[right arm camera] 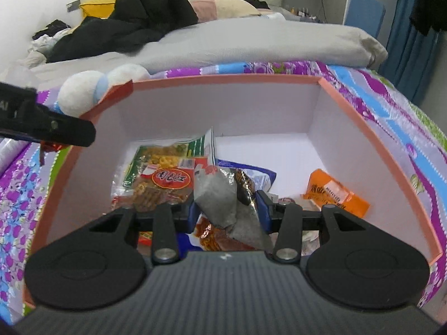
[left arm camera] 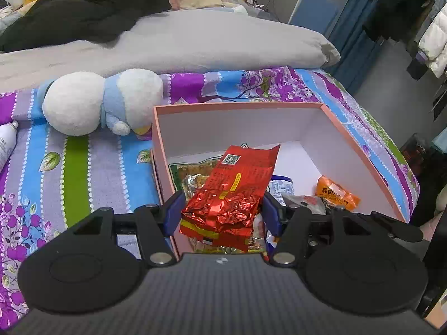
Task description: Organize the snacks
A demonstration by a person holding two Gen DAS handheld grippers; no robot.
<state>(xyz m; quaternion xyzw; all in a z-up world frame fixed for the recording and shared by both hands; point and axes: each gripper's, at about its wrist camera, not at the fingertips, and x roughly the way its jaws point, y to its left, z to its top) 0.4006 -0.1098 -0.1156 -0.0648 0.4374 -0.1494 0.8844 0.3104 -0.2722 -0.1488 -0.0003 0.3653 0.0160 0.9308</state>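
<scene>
On a bed spread with a purple, blue and green patterned sheet (left arm camera: 83,173), I hold two snack packets over a pink cardboard box (left arm camera: 237,105). My left gripper (left arm camera: 223,209) is clenched on a crinkled red foil packet (left arm camera: 234,192), its pads pressing the packet's sides just above the box's near wall. My right gripper (right arm camera: 229,209) grasps a grey-and-silver foil packet (right arm camera: 220,201) low inside the box, its blue pads against the packet on either side. Beneath them the white box floor already carries other snacks: a green-edged bag of yellow pieces (right arm camera: 164,156), a clear packet with a red oval label (right arm camera: 170,181), a blue-and-white bag (right arm camera: 257,176) and an orange packet (right arm camera: 338,195) lying apart toward the right wall. A white-and-blue plush toy (left arm camera: 100,100) rests on the sheet just beside the box's far left corner, and a white bottle (left arm camera: 7,142) shows at the left edge. Behind, a grey duvet (left arm camera: 195,42) and a heap of black clothing (left arm camera: 83,8) cover the bed.
</scene>
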